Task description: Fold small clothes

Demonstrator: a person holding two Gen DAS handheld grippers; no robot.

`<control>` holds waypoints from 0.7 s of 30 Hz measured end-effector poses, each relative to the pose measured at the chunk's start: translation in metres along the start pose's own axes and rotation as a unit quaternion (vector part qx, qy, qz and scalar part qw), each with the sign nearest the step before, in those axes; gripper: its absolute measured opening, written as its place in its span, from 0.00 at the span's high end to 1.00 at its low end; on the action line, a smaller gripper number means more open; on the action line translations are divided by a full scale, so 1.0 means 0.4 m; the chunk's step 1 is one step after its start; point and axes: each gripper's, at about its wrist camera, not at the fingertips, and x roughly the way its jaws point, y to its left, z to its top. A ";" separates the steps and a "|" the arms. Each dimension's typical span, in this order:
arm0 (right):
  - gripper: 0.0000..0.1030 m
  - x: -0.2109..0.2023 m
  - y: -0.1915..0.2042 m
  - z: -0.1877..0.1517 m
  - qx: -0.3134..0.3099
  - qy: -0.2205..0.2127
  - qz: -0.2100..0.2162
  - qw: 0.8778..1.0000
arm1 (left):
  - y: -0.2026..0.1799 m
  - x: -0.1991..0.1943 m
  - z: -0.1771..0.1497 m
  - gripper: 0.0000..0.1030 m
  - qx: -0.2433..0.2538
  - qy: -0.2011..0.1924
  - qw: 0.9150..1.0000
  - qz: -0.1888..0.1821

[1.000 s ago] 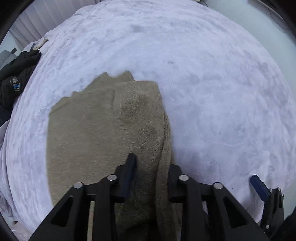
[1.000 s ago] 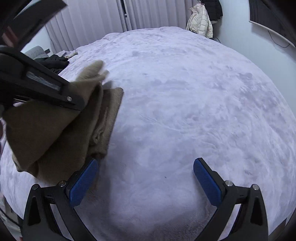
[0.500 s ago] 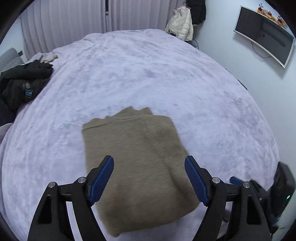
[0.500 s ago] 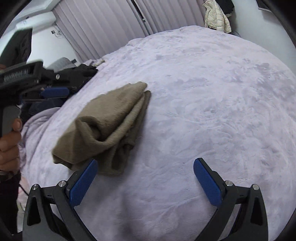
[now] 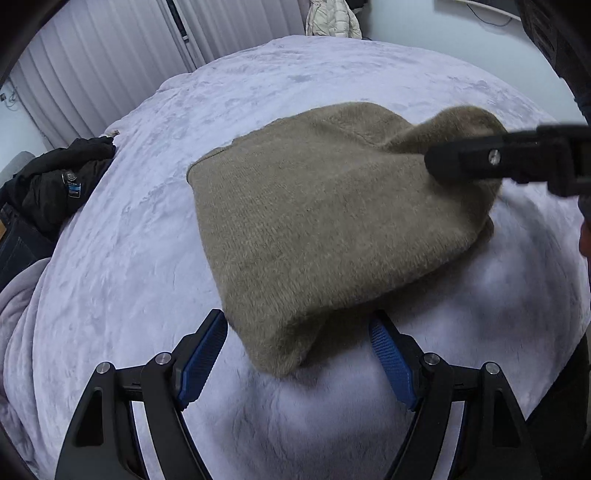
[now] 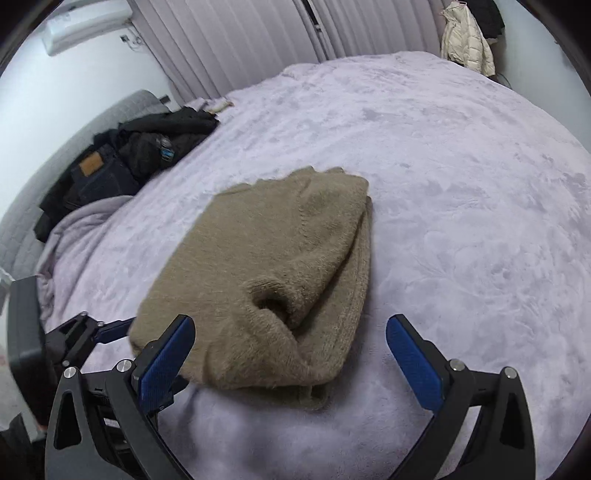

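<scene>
An olive-brown knitted sweater point(image 5: 325, 221) lies folded on the lavender bed cover point(image 5: 140, 266). My left gripper point(image 5: 297, 358) is open, and the sweater's near corner reaches between its blue pads without touching them. In the right wrist view the sweater point(image 6: 280, 240) shows a sleeve cuff on top. My right gripper point(image 6: 290, 363) is open too, its jaws standing wide on either side of the sweater's near end. One of its fingers point(image 5: 465, 162) crosses in front of a raised hump of the knit. The left gripper point(image 6: 92, 332) shows at the sweater's left corner.
A heap of black clothes and dark jeans point(image 6: 140, 155) lies at the bed's left side, seen also as black clothes point(image 5: 55, 184). A white jacket point(image 6: 467, 40) hangs beyond the far corner. Vertical blinds point(image 6: 258, 33) close off the back.
My left gripper has let go of the sweater, opened wide and drawn back from it. The sweater now lies flat and folded. My right gripper has come in over its near end.
</scene>
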 end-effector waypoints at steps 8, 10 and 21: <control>0.66 0.032 0.010 -0.004 0.037 0.026 0.029 0.999 | 0.202 0.042 -0.048 0.25 -0.177 0.021 0.979 -0.094; 0.76 0.035 0.013 -0.007 0.043 0.030 0.031 0.998 | 0.227 0.043 -0.086 0.41 -0.201 0.025 0.971 -0.129; 0.60 0.061 0.016 -0.064 0.021 0.044 0.013 0.999 | 0.237 0.043 -0.163 0.43 -0.199 0.048 0.970 -0.131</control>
